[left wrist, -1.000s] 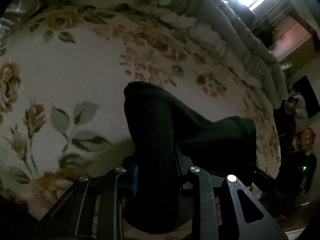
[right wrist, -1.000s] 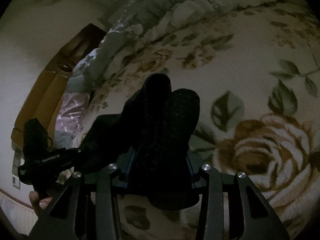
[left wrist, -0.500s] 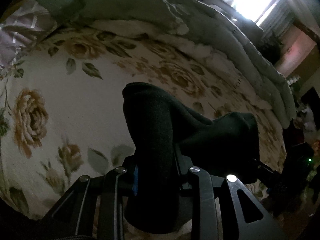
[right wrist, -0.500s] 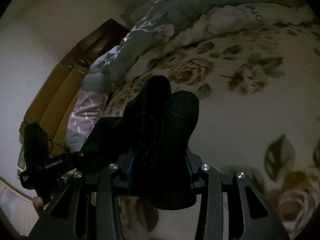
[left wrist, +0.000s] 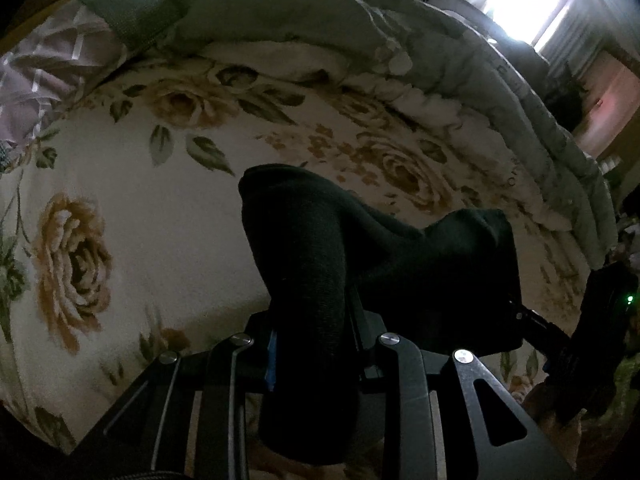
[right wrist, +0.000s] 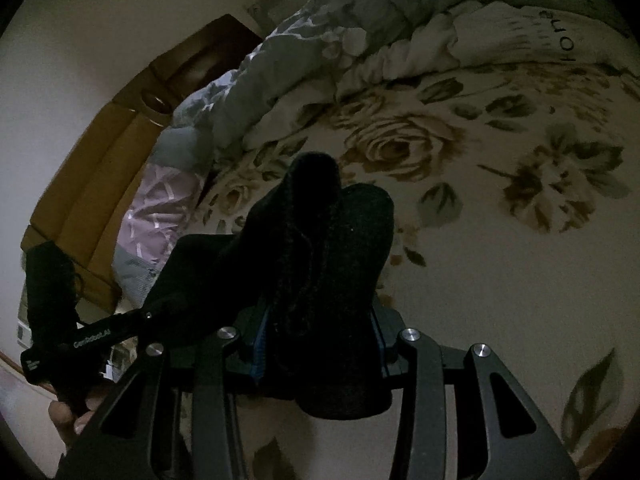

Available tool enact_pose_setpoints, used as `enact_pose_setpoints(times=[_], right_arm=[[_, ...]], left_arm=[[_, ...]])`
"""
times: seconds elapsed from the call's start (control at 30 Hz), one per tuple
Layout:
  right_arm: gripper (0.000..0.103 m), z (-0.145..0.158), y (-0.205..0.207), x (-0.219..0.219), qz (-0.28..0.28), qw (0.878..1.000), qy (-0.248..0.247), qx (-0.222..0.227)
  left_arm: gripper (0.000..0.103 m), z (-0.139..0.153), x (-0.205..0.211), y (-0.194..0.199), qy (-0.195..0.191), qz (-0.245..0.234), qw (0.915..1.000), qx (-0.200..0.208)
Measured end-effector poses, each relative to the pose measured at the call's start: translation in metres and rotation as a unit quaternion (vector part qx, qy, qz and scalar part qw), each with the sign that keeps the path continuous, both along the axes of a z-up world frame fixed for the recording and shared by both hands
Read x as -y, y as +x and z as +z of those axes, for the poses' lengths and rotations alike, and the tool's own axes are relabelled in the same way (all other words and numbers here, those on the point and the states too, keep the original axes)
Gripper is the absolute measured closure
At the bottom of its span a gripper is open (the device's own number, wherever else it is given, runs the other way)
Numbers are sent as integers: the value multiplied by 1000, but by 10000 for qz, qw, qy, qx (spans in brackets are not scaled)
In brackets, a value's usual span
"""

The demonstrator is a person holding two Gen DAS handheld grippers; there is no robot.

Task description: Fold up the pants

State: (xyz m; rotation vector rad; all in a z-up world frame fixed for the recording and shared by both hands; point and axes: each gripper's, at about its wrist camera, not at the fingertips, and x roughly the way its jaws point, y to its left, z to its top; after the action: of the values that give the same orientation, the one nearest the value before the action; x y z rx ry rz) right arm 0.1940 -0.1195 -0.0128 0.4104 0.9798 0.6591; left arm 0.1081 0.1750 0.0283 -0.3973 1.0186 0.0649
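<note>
1. pants (left wrist: 308, 264), dark cloth, hang bunched above the floral bedspread (left wrist: 160, 216), stretched between both grippers.
2. left gripper (left wrist: 310, 344) is clamped on one bunched end.
3. right gripper (right wrist: 320, 340) is clamped on the other.
4. grey quilt (left wrist: 360, 28) lies heaped along the far edge.

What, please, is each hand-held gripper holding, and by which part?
Both hold the dark pants: the left hand-held gripper and right hand-held gripper each clamp a bunched fold; which part cannot be told.
</note>
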Motion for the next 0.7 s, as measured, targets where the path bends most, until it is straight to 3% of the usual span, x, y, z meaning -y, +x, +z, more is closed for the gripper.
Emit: enact_pose_setpoints(times=[0.2,0.3,0.5,0.57,0.7], right_arm=[[60,-13,6,-5,76,9997,-197,-82],[53,-18,7,-4,54,9995,-298,-100],[46,-32,10,1,-113,9984,-505,-213],[43,-34,10,3,-131,9982,-547,-208],[30,-33,9,3,-166,9969,-767,-64]], left_arm=[[76,-18,-3,1,56,-17,9999,-143],[72,-25,-5,1,10,-32,9998,-195],[58,-36,-8,-2,40,-35,9996,-269],[47,-37,-9,-3,65,-20,9996,-274],[39,-41,-7,-4,117,-20,9995,-308]])
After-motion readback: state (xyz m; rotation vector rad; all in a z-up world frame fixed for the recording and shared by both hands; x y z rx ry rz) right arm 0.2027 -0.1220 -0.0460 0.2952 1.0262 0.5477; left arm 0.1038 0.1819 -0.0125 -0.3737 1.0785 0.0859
